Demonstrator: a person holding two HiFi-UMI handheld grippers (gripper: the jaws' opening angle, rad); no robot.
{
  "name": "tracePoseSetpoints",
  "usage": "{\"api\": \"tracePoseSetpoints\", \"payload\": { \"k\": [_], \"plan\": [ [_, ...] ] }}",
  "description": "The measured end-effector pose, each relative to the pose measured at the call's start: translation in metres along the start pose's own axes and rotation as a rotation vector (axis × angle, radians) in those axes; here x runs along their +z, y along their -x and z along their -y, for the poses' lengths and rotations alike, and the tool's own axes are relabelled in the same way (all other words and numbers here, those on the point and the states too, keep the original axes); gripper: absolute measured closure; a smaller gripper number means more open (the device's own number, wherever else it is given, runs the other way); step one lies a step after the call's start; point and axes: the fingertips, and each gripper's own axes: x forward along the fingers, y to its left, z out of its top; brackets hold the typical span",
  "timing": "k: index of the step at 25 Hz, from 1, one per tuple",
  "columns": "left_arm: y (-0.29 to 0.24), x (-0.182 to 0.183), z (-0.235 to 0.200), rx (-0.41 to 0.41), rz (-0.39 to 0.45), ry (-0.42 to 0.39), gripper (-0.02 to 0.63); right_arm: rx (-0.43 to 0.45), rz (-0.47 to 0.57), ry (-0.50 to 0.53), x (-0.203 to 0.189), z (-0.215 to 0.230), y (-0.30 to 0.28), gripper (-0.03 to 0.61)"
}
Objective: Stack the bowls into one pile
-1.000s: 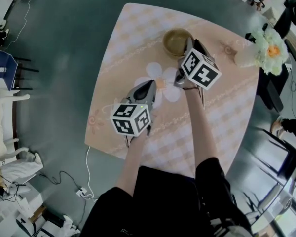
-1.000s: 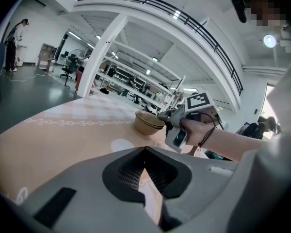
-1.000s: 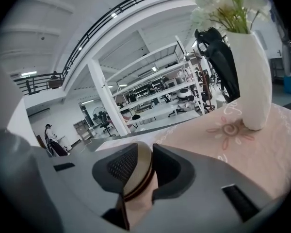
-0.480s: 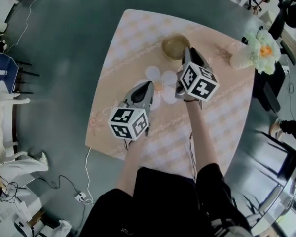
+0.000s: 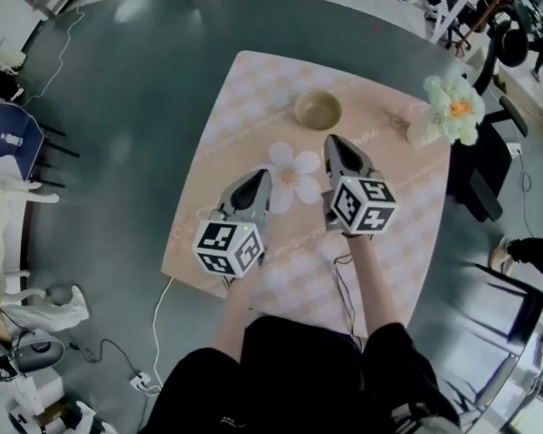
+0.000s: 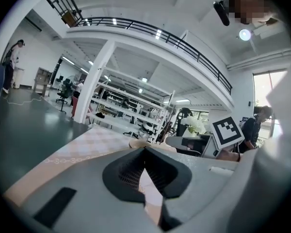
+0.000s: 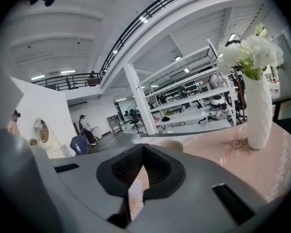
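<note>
a big open lab or workshop hall: a glossy dark green-grey floor (image 5: 127,107) with loose white cables (image 5: 61,45), a white mezzanine with a black metal railing (image 6: 150,30) on tall white columns (image 6: 94,81), long rows of white shelving racks (image 7: 194,93), and black rolling office chairs (image 6: 65,89).

Pictured on a dark green floor (image 5: 136,80): a table (image 5: 394,242) under a peach checked cloth (image 5: 244,107) printed with a white flower. Near the far edge, a tan bowl (image 5: 318,109); at the far right corner, a vase (image 5: 423,131) of pale flowers.

Dark grey floor (image 5: 118,107), blue chair (image 5: 12,136)
</note>
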Motion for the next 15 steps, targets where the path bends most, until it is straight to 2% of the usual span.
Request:
{"api": "tracePoseSetpoints", "payload": {
  "k": [6,15],
  "plan": [
    [0.03,0.02,0.018,-0.021,0.054,-0.067,0.617,0.096,0.04,0.018,0.007,-0.025,0.046,0.585],
    [0.081,0.048,0.042,-0.011,0.127,-0.161,0.617,0.144,0.153,0.044,0.033,-0.041,0.115,0.585]
  ]
}}
